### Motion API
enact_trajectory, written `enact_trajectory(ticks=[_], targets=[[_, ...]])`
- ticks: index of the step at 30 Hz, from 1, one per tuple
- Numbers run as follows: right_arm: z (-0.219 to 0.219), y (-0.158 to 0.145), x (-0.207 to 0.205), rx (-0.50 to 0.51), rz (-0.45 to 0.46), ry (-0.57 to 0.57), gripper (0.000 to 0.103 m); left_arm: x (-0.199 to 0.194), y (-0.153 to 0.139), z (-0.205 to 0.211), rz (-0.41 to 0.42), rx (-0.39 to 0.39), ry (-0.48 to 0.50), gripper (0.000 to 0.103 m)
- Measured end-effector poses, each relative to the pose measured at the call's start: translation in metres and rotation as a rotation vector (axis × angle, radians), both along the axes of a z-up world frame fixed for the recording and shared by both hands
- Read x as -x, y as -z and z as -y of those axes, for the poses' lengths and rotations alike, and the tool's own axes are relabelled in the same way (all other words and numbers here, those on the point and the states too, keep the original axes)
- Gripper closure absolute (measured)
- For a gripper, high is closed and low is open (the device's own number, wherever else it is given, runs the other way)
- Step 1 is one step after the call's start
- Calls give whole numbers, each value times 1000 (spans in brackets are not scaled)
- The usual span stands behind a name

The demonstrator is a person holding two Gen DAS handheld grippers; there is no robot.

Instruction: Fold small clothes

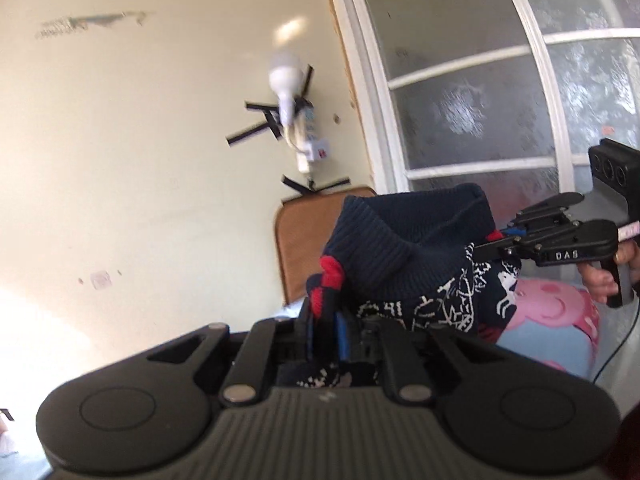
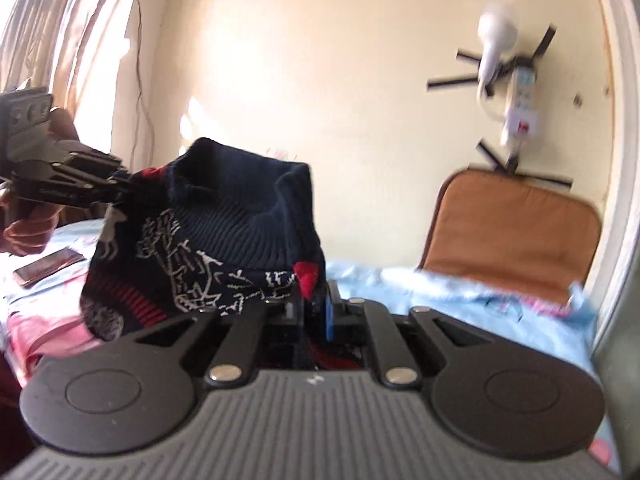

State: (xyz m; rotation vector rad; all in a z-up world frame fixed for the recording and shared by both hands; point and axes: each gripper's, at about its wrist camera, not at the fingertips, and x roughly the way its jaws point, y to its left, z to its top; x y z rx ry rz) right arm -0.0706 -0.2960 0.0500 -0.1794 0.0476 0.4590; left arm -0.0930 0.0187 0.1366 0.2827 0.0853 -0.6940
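Observation:
A small navy knit sweater (image 1: pixel 400 256) with white figures, red stripes and a ribbed hem hangs in the air, stretched between both grippers. In the left wrist view my left gripper (image 1: pixel 324 316) is shut on one red-patched corner of it. My right gripper (image 1: pixel 486 242) comes in from the right, held by a hand (image 1: pixel 600 280), and is shut on the opposite corner. In the right wrist view the sweater (image 2: pixel 224 216) sags leftwards from my right gripper (image 2: pixel 318 300), which pinches a red corner. The left gripper (image 2: pixel 124 184) grips the far edge.
Below lies a bed with a light blue sheet (image 2: pixel 420 288) and a pink pig print (image 1: pixel 552 300). A phone (image 2: pixel 48 266) rests on the sheet at the left. A brown cushion (image 2: pixel 512 232) leans on the wall under a taped bulb and power strip (image 1: pixel 284 80). A frosted glass door (image 1: pixel 460 100) stands at the right.

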Motion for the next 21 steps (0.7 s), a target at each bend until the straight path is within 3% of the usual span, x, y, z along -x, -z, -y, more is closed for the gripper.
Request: enact_trajectory(ticks=[4,11,16,21], targets=[[-33,-34,-6,92,243,83,92,11,-37,7,184,58,-154,93],[-45,-128,-6,69,555,121,92,38,-114,16,490,127,-402,92],[-55,-196,4,66,701,112,92,63,-164,21,662,192,-523,92],[-66,-243,10,70,772,99,92,81,-206,27,794,206,-603,92]])
